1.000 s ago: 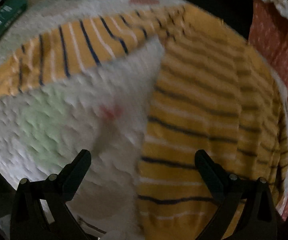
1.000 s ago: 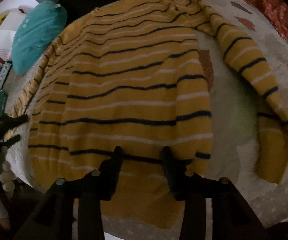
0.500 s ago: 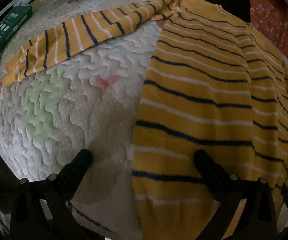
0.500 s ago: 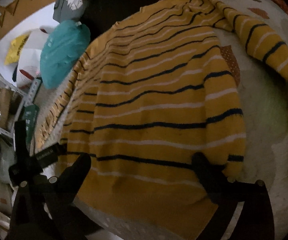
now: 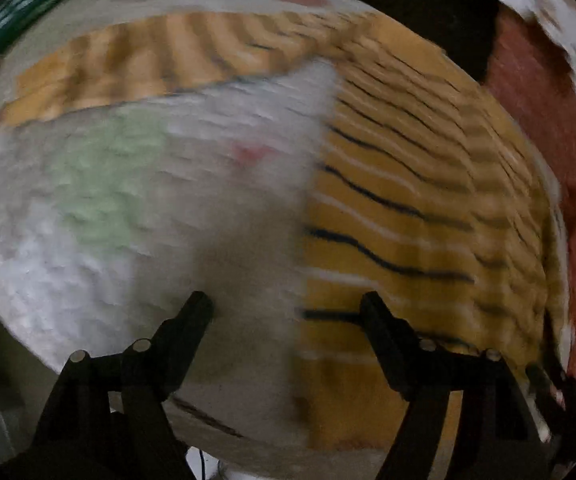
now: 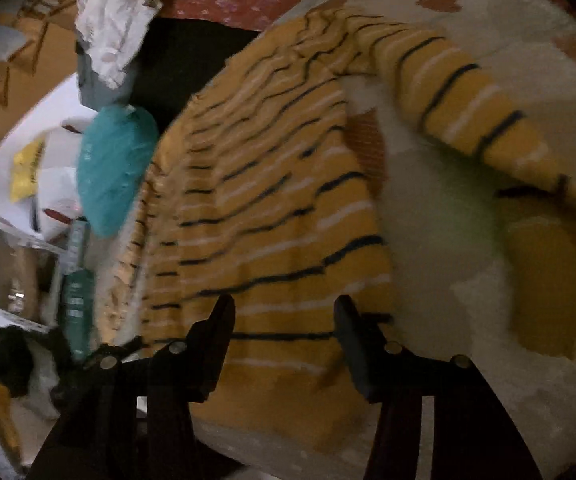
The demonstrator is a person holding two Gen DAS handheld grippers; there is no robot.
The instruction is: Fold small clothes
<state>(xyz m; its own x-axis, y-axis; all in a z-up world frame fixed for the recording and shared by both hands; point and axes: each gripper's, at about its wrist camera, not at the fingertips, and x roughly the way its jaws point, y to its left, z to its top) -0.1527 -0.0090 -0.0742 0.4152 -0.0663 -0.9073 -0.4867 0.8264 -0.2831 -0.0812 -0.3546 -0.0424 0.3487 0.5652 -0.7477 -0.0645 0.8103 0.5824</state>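
Note:
A yellow sweater [image 5: 407, 208] with dark and white stripes lies spread flat on a round white quilted mat [image 5: 88, 208]. One sleeve [image 5: 136, 64] stretches out to the left along the far side. My left gripper [image 5: 286, 312] hangs over the sweater's left bottom corner, its jaws closing with the side edge between them, not pinched. In the right wrist view the sweater [image 6: 272, 200] fills the middle, and its other sleeve [image 6: 487, 128] bends down to the right. My right gripper [image 6: 284, 316] is over the bottom hem, jaws closing, with the cloth lying flat between the fingers.
A teal bag [image 6: 116, 168] lies at the mat's far edge, beside a green box [image 6: 76, 300]. A red patterned cloth [image 5: 547, 140] and a white floral cloth [image 6: 116, 12] lie beyond the mat [image 6: 447, 220]. Shelves and clutter stand at the left.
Both pairs of jaws have narrowed from wide apart half a second ago. The left gripper swept sideways over the sweater's left edge. The right view has rolled, tilting the sweater.

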